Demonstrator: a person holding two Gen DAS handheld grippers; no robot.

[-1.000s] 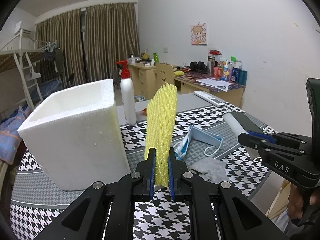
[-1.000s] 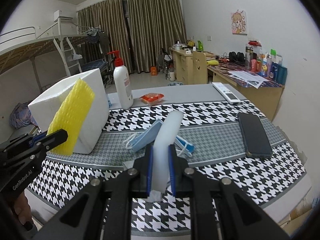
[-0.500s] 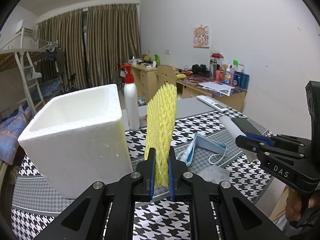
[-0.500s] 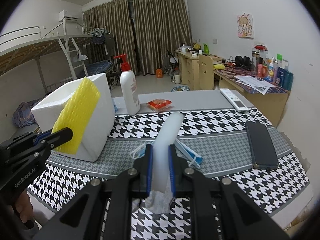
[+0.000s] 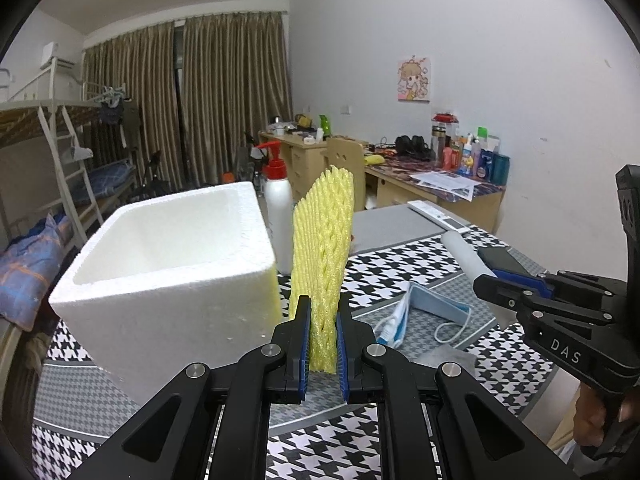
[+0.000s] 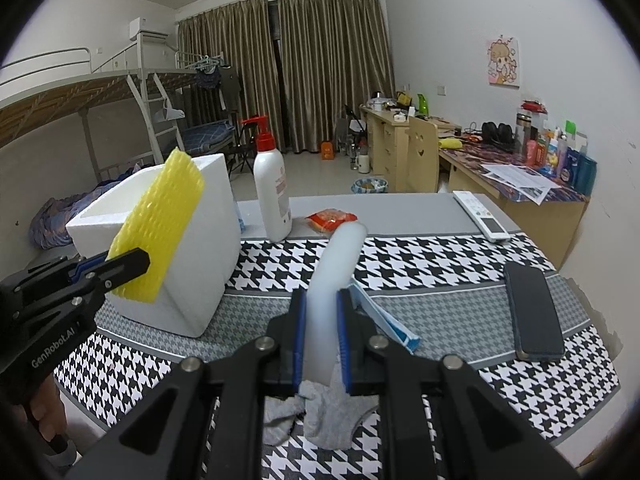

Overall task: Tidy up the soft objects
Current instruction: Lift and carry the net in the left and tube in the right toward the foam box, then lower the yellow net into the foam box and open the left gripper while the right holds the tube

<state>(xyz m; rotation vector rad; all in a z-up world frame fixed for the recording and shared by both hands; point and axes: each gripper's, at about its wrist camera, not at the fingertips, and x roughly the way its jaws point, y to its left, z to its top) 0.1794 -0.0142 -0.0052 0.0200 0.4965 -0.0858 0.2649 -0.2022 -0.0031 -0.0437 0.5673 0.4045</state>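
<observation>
left hand-held gripper [image 5: 323, 344] clamps yellow foam net [image 5: 323, 248] upright; foam box [image 5: 168, 264] opening just left, nearer than right hand-held gripper [image 6: 322, 344], clamped on white foam roll [image 6: 340, 264].

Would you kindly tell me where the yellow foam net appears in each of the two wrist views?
Left wrist view: the yellow foam net stands upright at centre, clamped in the left gripper, just right of the foam box.
Right wrist view: the net is at the left, tilted, in front of the box.
Shared landmark: the red-capped pump bottle beyond the box.
</observation>
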